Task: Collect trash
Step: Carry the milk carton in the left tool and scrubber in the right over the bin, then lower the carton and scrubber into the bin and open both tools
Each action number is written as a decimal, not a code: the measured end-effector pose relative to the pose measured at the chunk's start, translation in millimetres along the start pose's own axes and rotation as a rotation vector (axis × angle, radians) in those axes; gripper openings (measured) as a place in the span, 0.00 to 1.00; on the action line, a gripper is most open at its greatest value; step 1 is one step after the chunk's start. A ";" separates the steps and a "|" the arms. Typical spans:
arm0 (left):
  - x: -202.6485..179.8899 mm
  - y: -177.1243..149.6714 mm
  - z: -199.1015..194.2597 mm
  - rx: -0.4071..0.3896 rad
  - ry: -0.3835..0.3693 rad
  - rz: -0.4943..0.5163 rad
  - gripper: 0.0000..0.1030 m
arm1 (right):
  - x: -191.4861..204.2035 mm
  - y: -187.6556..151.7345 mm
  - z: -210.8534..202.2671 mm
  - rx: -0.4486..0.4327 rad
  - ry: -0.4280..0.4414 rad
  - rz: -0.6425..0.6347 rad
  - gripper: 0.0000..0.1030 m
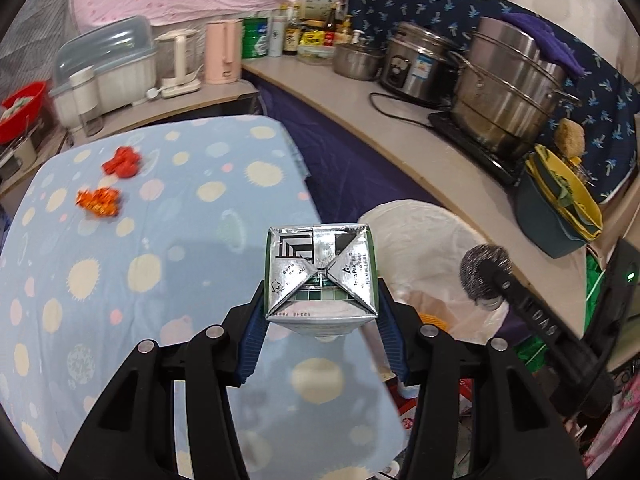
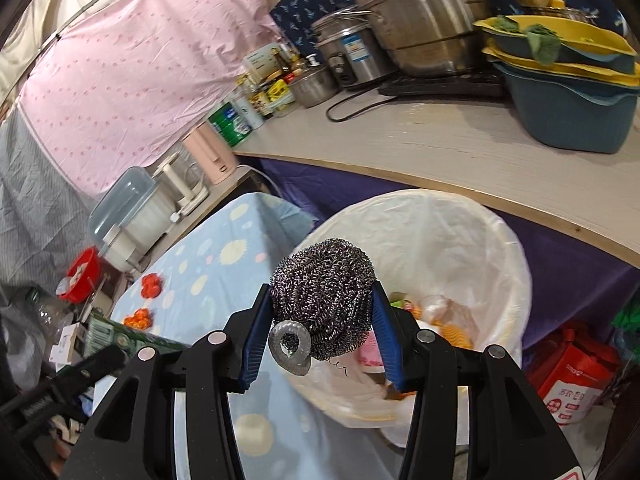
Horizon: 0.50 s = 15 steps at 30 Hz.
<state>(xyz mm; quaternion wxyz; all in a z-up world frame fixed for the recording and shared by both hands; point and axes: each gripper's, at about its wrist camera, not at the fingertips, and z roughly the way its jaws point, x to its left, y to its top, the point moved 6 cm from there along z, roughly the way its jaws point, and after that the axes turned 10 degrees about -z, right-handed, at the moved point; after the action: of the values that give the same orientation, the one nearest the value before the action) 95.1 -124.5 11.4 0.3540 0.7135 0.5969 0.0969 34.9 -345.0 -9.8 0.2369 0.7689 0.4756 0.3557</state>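
Observation:
My left gripper (image 1: pixel 320 300) is shut on a drink carton (image 1: pixel 322 276), silver end towards the camera, held above the right edge of the blue dotted table (image 1: pixel 120 280). My right gripper (image 2: pixel 322 312) is shut on a steel wool scourer (image 2: pixel 324 300) and holds it over the near rim of the white-lined trash bin (image 2: pixel 460 232). The bin (image 1: pixel 420 232) holds several wrappers. The scourer (image 1: pixel 484 272) and right gripper also show at the right of the left wrist view. A red wrapper (image 1: pixel 122 162) and an orange wrapper (image 1: pixel 98 202) lie on the table's far left.
A counter (image 1: pixel 340 92) curves behind the bin with steel pots (image 1: pixel 508 88), a rice cooker (image 1: pixel 416 64), bottles and stacked basins (image 2: pixel 568 92). A kettle (image 1: pixel 222 52) and dish rack (image 1: pixel 108 68) stand behind the table. A red bag (image 2: pixel 572 380) sits on the floor.

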 end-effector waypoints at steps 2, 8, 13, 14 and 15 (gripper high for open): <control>-17.6 3.2 1.8 -0.005 -0.025 0.018 0.47 | -10.0 -2.4 1.7 0.006 -0.012 0.013 0.45; -60.6 9.4 18.7 0.015 -0.088 0.048 0.47 | -34.9 -11.3 8.6 0.030 -0.041 0.049 0.45; -85.5 9.2 33.4 0.032 -0.121 0.072 0.47 | -42.2 -15.0 14.0 0.041 -0.051 0.064 0.45; -89.4 8.7 37.4 0.038 -0.125 0.077 0.47 | -43.4 -15.2 15.4 0.043 -0.053 0.066 0.45; -91.7 8.1 40.3 0.042 -0.126 0.080 0.47 | -45.6 -15.4 16.4 0.045 -0.055 0.068 0.45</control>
<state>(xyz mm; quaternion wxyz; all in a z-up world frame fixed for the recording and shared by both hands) 99.4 -224.9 13.1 0.3715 0.7489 0.5462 0.0532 25.5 -379.7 -45.7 0.2204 0.7991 0.4504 0.3316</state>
